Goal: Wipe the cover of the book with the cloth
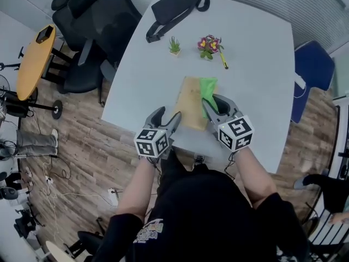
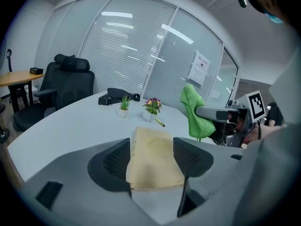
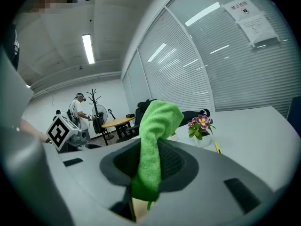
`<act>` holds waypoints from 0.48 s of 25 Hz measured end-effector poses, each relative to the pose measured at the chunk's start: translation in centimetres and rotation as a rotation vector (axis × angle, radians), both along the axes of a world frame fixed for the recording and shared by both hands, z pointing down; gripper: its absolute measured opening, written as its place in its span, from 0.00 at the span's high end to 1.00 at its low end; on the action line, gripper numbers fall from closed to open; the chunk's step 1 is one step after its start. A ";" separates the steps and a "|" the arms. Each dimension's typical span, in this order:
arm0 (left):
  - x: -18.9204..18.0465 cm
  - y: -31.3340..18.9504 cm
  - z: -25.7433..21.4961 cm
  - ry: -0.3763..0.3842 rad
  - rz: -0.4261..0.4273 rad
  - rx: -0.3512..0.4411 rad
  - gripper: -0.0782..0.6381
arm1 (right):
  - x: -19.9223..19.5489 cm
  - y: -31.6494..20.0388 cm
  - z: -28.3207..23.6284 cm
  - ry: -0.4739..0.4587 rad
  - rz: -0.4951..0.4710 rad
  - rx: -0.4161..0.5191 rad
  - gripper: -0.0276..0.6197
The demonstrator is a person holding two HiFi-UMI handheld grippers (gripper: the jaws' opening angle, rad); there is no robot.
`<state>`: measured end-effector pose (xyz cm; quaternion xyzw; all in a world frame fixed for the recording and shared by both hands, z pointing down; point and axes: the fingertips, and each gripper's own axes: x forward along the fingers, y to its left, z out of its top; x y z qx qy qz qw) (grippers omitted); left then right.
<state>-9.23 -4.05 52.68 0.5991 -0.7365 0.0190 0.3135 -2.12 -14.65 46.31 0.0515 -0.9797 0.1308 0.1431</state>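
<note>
- Forearms (image 1: 136, 187) come up from 6 o'clock in the head view, each hand carrying a gripper over the near edge of a white table (image 1: 256, 53).
- Left gripper (image 1: 168, 117) sits at about 7 o'clock from the book (image 1: 192, 103). Its jaws stand apart at a medium width. In its own view the near end of the book fills the gap between the pads, and I cannot tell whether either pad touches it.
- Right gripper (image 1: 218, 106) sits at the book's near right corner, at about 5 o'clock from it. Its jaws are clamped on the green cloth (image 1: 208, 88).
- In the right gripper view the cloth rises out of the jaws and folds over above the tips.
- In the head view the cloth lies along the book's right edge.
- The tan book lies flat, its long side running from 6 towards 12 o'clock, near the table's front edge.
- Beyond the book, at 1 o'clock, lies a yellow pen (image 1: 224, 60), just beside a pot of pink and yellow flowers (image 1: 209, 43).
- A small plant (image 1: 174, 46) stands at 11 o'clock from the book, near the flowers.
- A black bag (image 1: 173, 11) lies at the table's far edge, at 12 o'clock.
- Black office chairs (image 1: 95, 21) stand off the table at 10 o'clock, with a round wooden table (image 1: 34, 56) beyond them at 9 o'clock on the wood floor (image 1: 76, 146).
- A blue chair (image 1: 313, 67) stands at 3 o'clock.
</note>
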 end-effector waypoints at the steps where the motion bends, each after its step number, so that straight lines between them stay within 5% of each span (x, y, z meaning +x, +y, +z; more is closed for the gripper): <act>1: -0.2 -0.3 0.4 0.007 0.009 -0.006 0.51 | -0.1 -0.2 0.2 0.004 0.008 -0.003 0.81; 12: -1.7 -3.6 4.7 0.087 0.200 -0.085 0.51 | -2.1 -2.1 2.2 0.058 0.159 -0.044 0.81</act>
